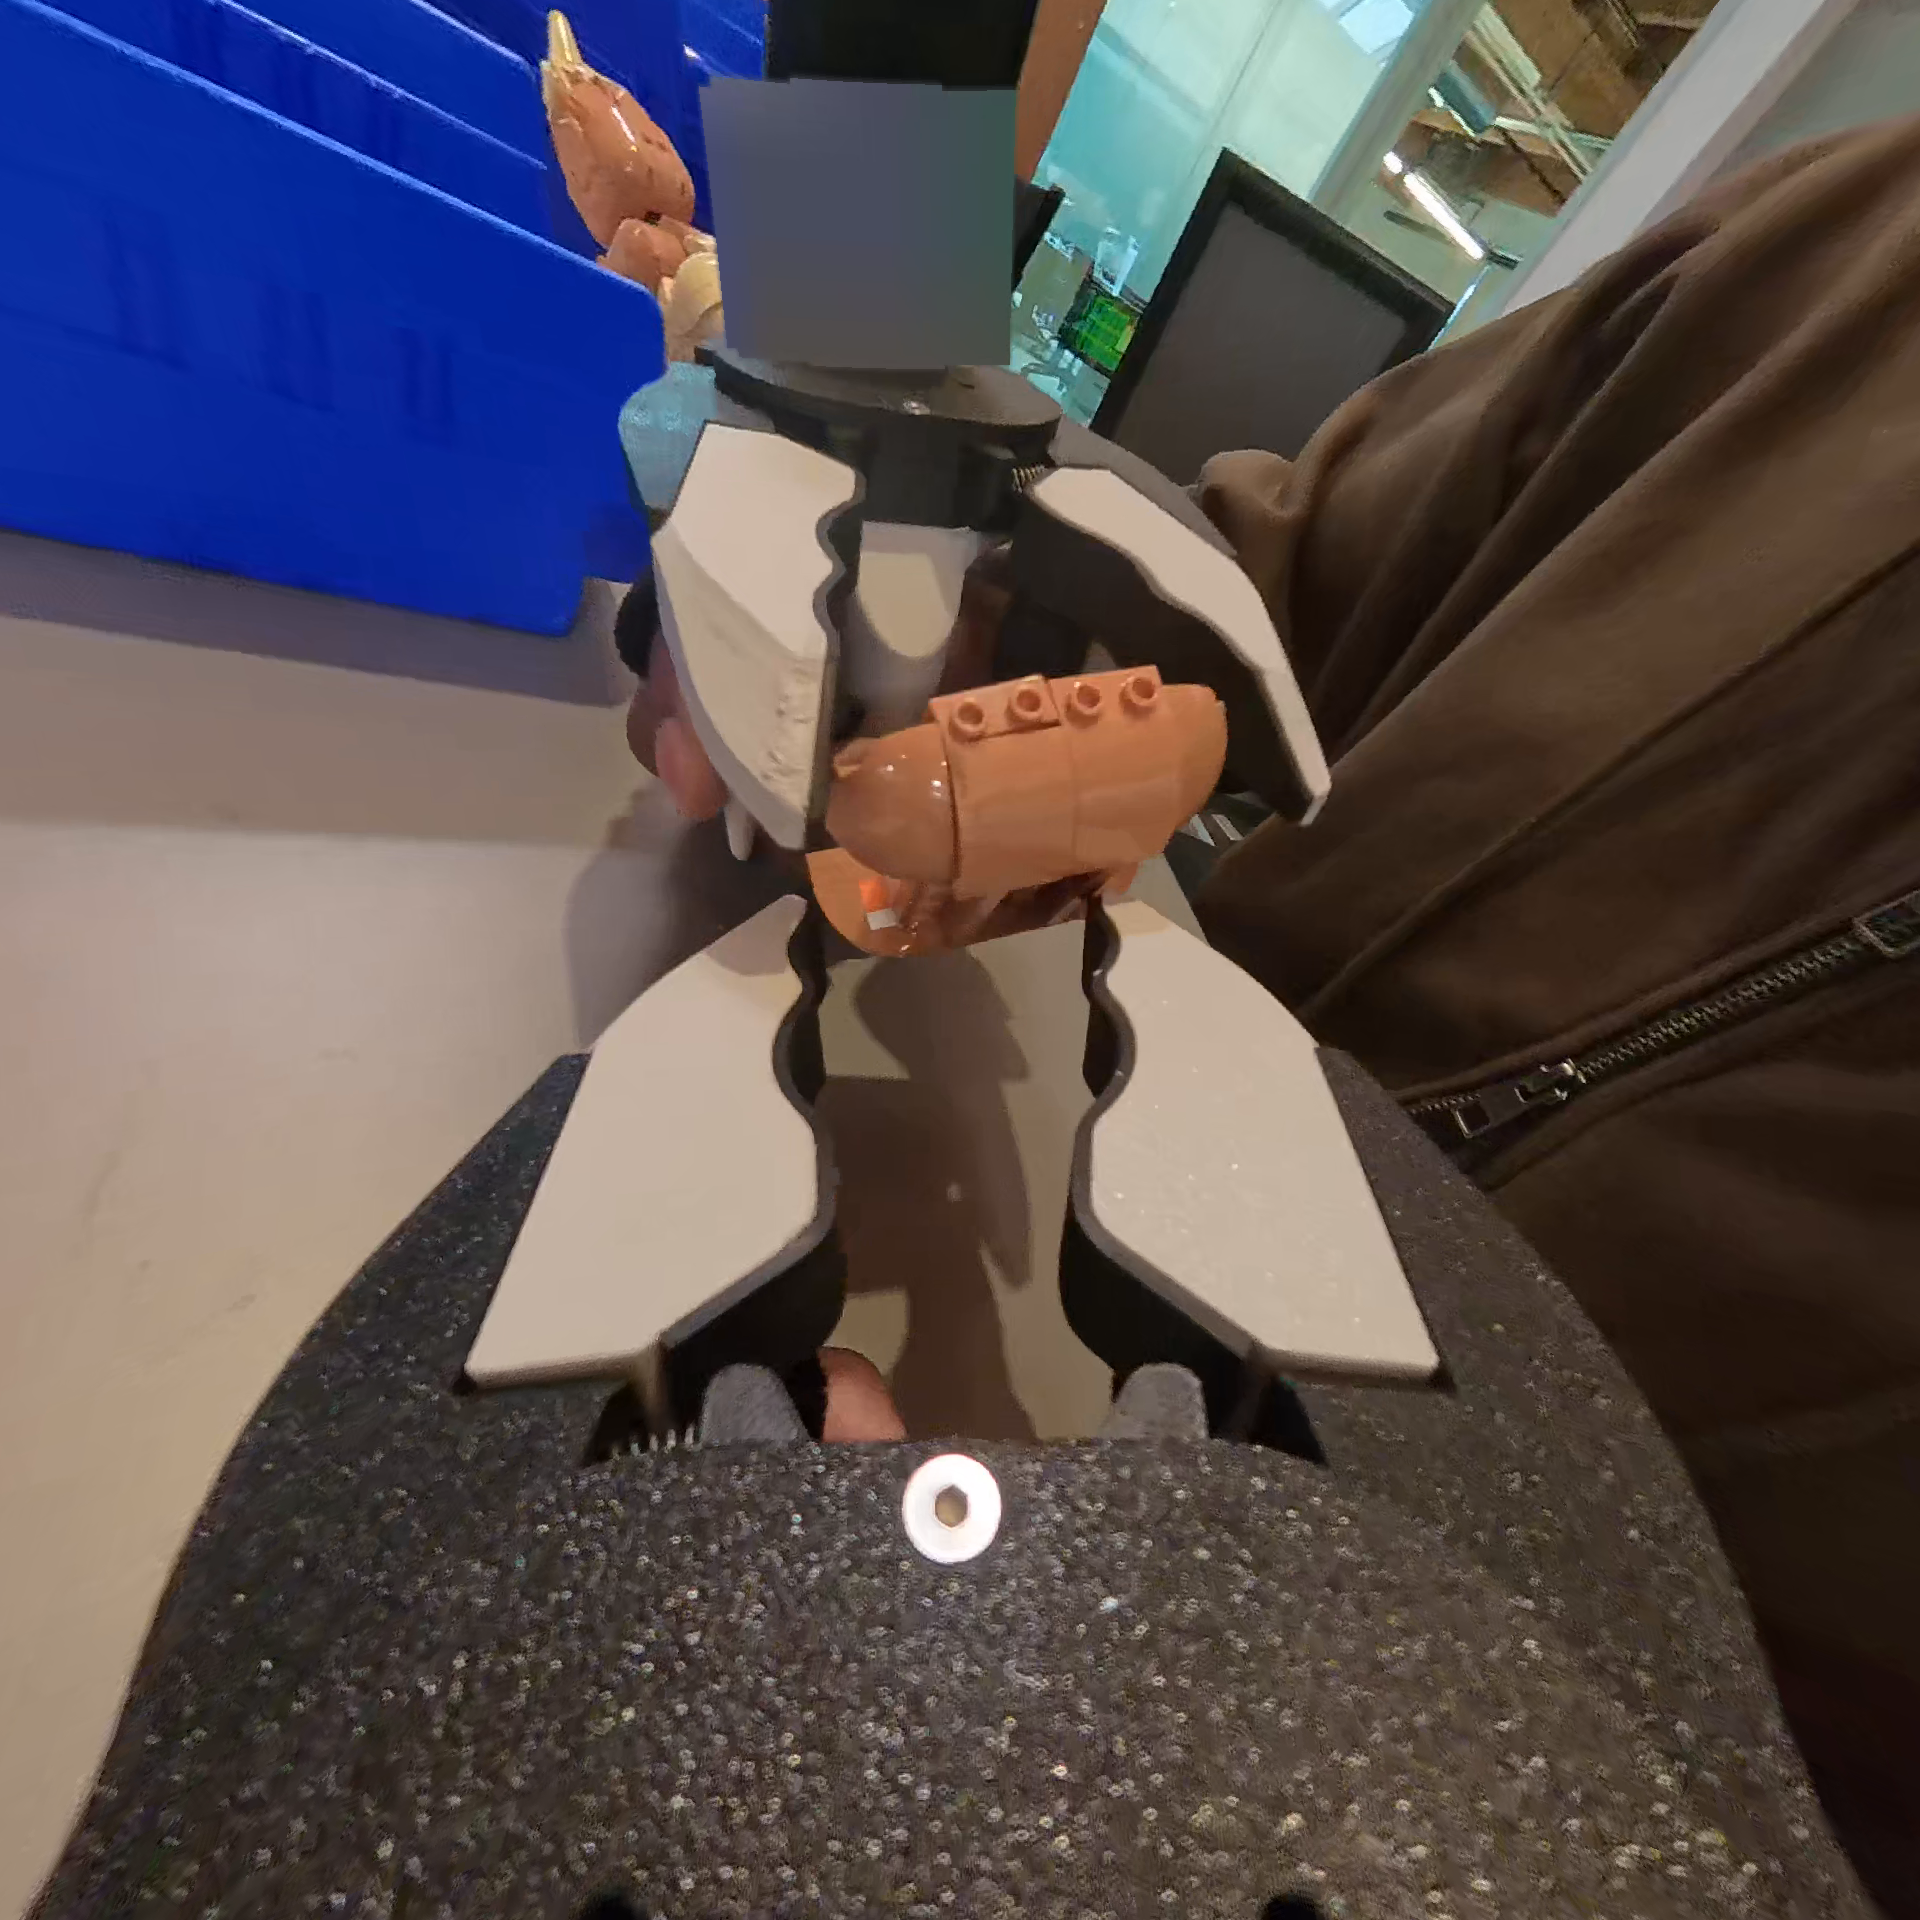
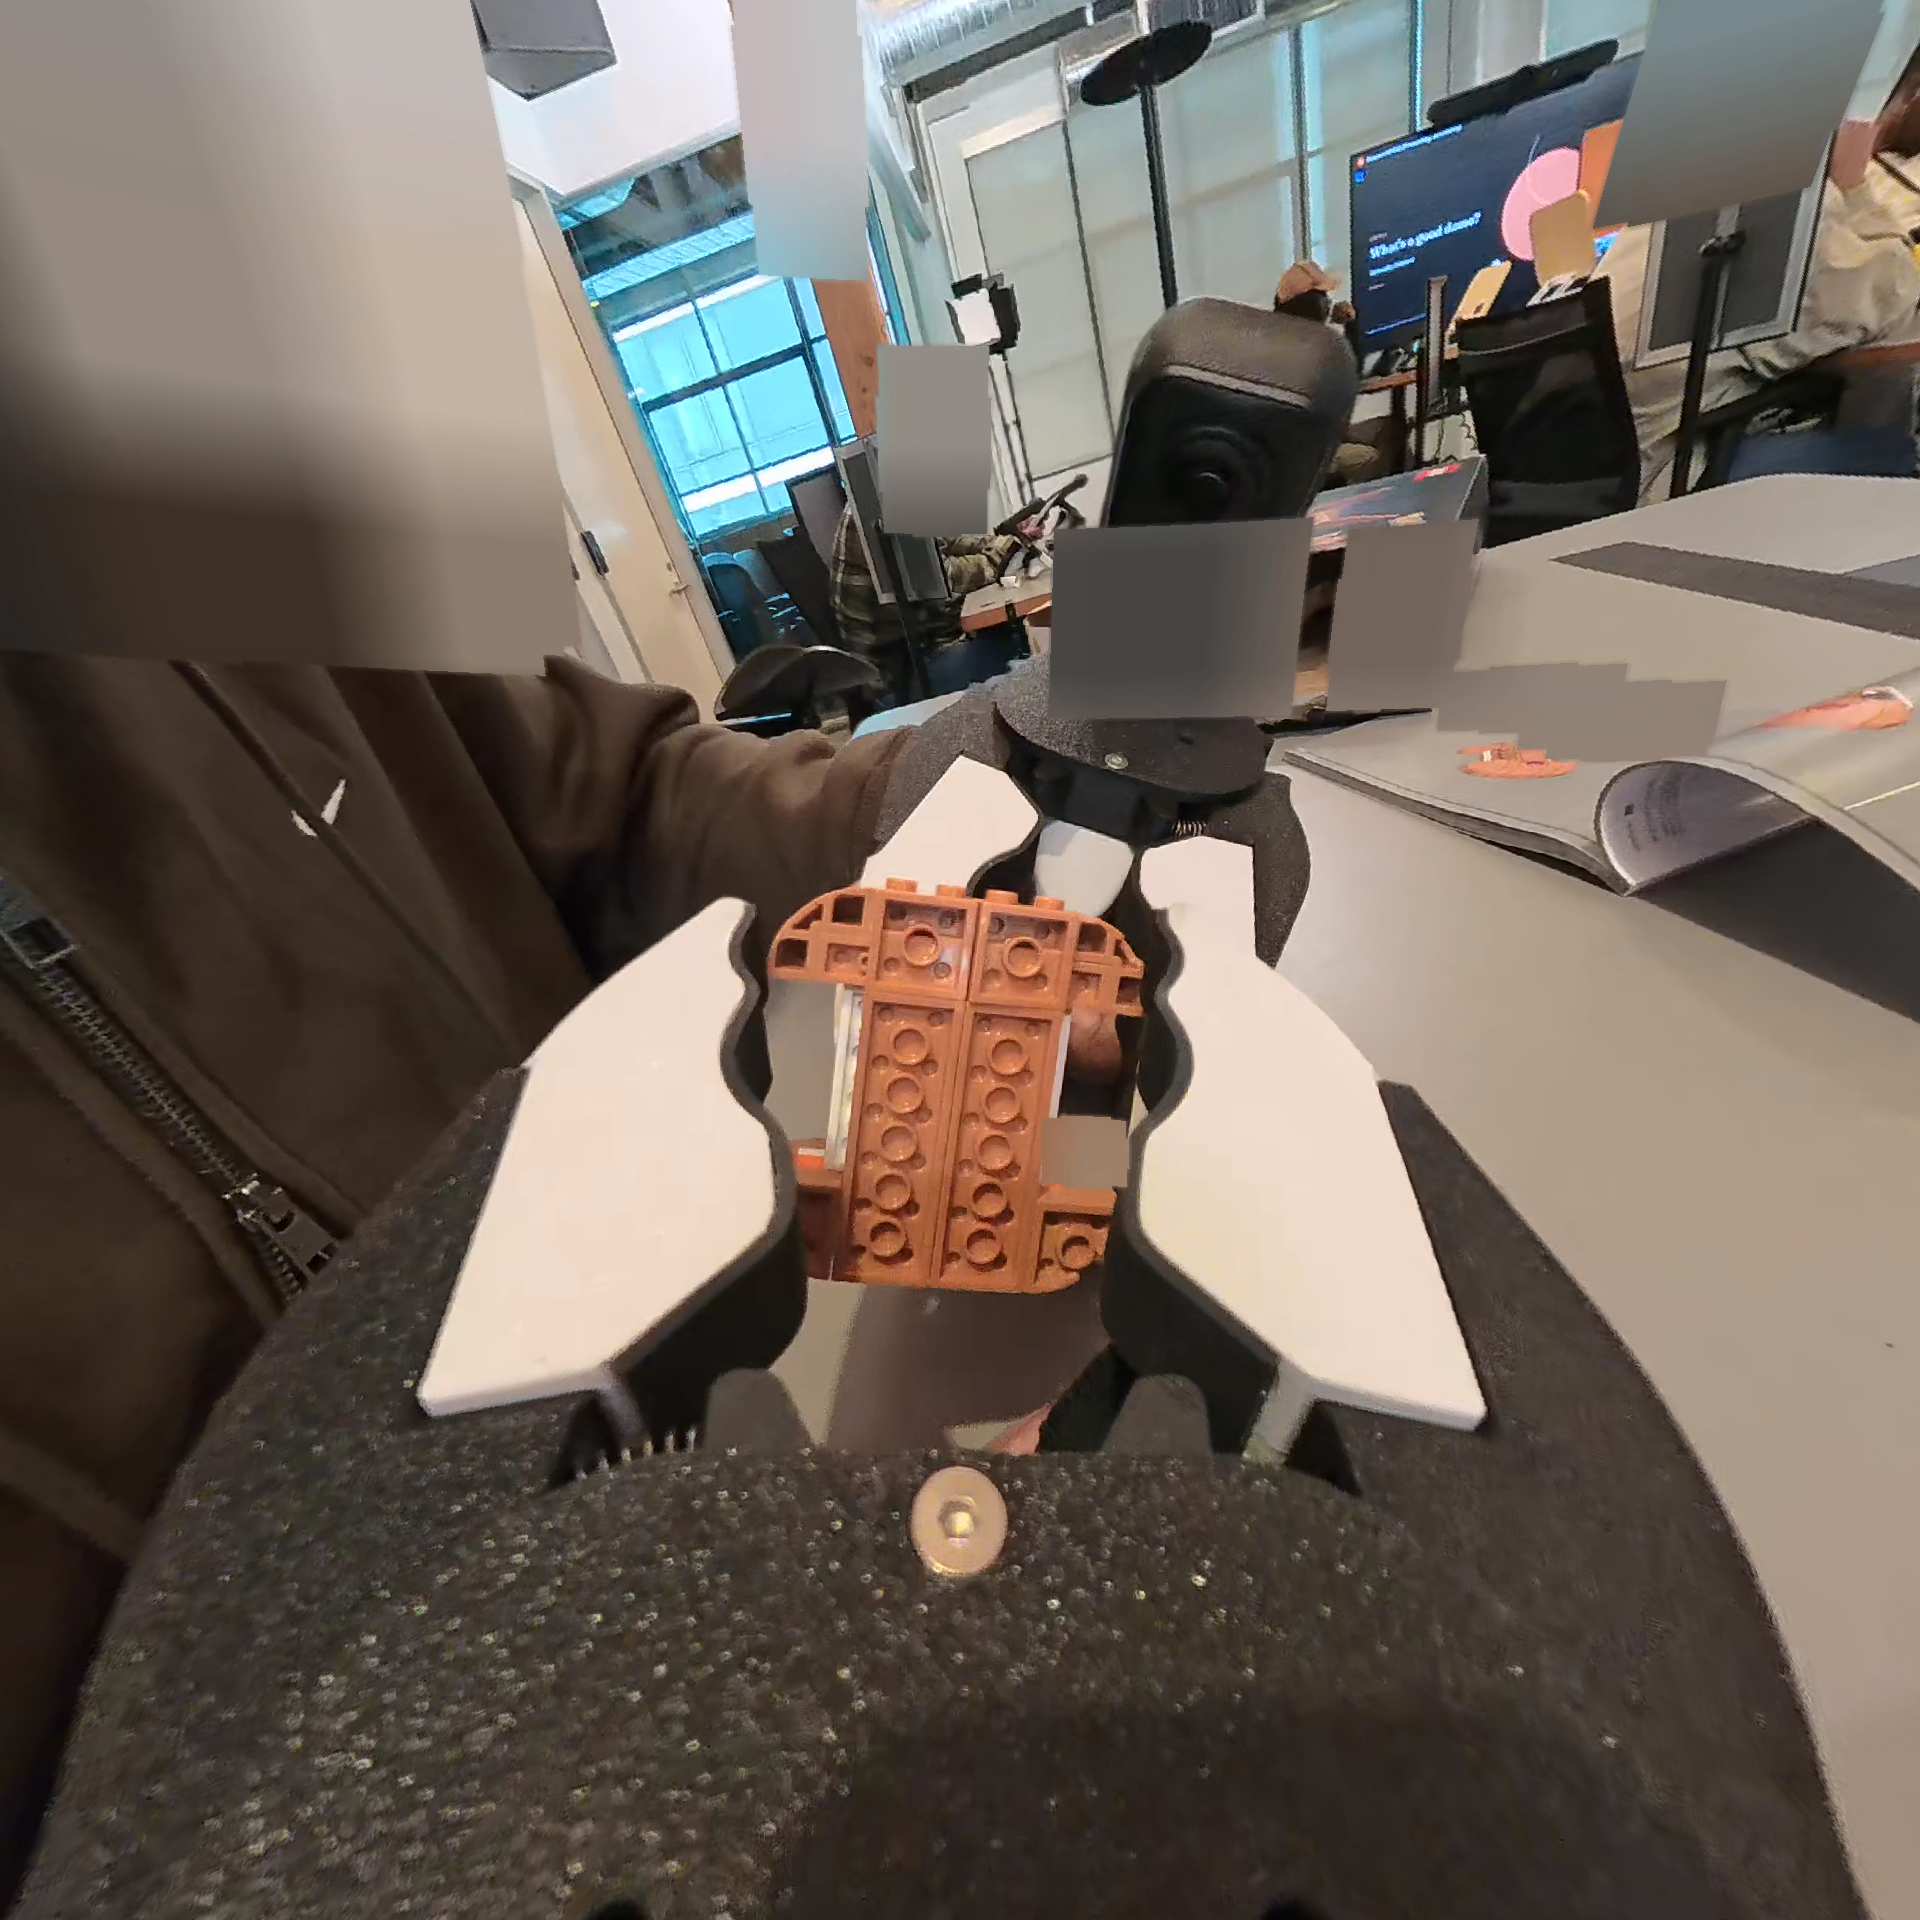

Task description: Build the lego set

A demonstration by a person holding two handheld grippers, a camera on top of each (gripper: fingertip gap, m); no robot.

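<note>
A pale table (image 1: 208, 987) carries blue bins (image 1: 260, 291) along its far edge in the left wrist view, where the left gripper (image 1: 951, 940) stands partly open under the orange brick assembly (image 1: 1039, 800), which the right gripper (image 1: 1049, 769) opposite clamps between its tips. In the right wrist view, with an office behind and an open booklet (image 2: 1662, 810) on the grey tabletop, the right gripper (image 2: 951, 1049) is closed on the assembly (image 2: 956, 1101), underside facing the camera, while the left gripper (image 2: 1081, 883) faces it just beyond.

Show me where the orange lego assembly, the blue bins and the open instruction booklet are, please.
orange lego assembly (image 2: 961, 1091): right wrist view, studded underside plates.
blue bins (image 1: 260, 343): left wrist view, front wall of the nearest bin.
open instruction booklet (image 2: 1704, 821): right wrist view, curled page.
</note>
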